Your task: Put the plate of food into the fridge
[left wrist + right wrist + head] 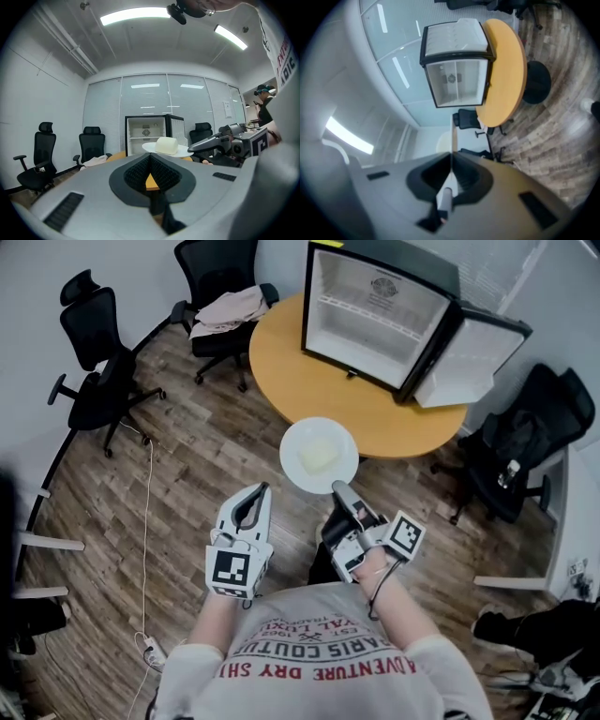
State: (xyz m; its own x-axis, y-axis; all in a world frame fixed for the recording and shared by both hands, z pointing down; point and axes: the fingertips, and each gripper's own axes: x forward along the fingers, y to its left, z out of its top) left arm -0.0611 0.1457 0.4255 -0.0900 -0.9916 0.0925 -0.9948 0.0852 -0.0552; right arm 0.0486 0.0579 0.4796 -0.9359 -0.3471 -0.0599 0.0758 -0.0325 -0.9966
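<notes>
You have one round orange table (281, 371) ahead of you on the wooden floor. One black fridge (375, 310) stands on its far side, its single door (473, 362) swung wide open to the right.

Three black office chairs ring the table: one far left (94, 362), one at the far side (220, 277) with a single pale cloth (230, 310) lying on its seat, and one on the right (525, 446) with dark things piled on it.

You carry two grippers, both pointing level toward the table. Your left gripper (258, 491) has its jaws pressed together with nothing between them, just left of the plate and apart from it. Your right gripper (339, 489) is clamped on the near rim of the one white plate (295, 442); its own view shows the rim edge-on, pinched between the pads.

The plate is held flat in the air at the table's near edge, well short of the fridge. It bears one pale block of food (317, 456), sitting about at its middle.

One thin white cable (148, 521) trails across the floor on your left.
</notes>
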